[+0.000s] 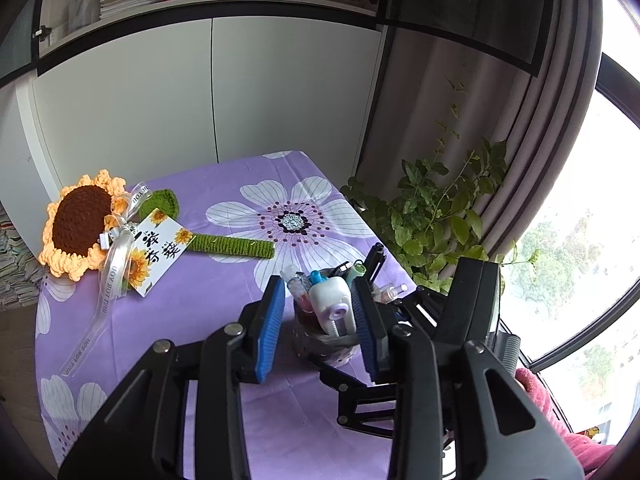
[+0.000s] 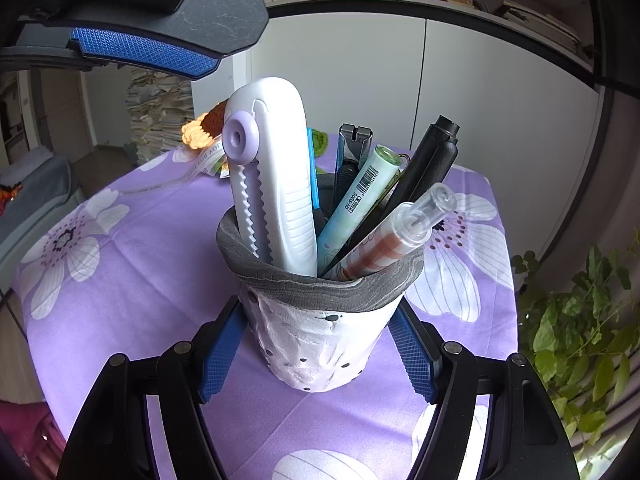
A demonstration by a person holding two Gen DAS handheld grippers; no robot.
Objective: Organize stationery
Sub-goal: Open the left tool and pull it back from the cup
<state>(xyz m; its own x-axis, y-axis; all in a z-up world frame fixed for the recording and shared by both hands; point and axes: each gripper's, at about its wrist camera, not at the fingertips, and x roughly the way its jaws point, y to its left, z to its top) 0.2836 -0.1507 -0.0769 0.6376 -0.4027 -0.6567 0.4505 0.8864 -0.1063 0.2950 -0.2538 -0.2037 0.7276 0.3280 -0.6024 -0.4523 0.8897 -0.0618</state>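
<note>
Purple flowered cloth covers the table, white cabinet doors behind it. Far left lies a crocheted sunflower with its ribboned card. Moving across, the left gripper hangs over the pen holder with its pads parted, nothing clamped, the white utility knife standing between them inside the cup. Beside the knife: a highlighter, a black pen, a clear-capped pen. The right gripper squeezes the cup's sides. Far right, a leafy plant.
</note>
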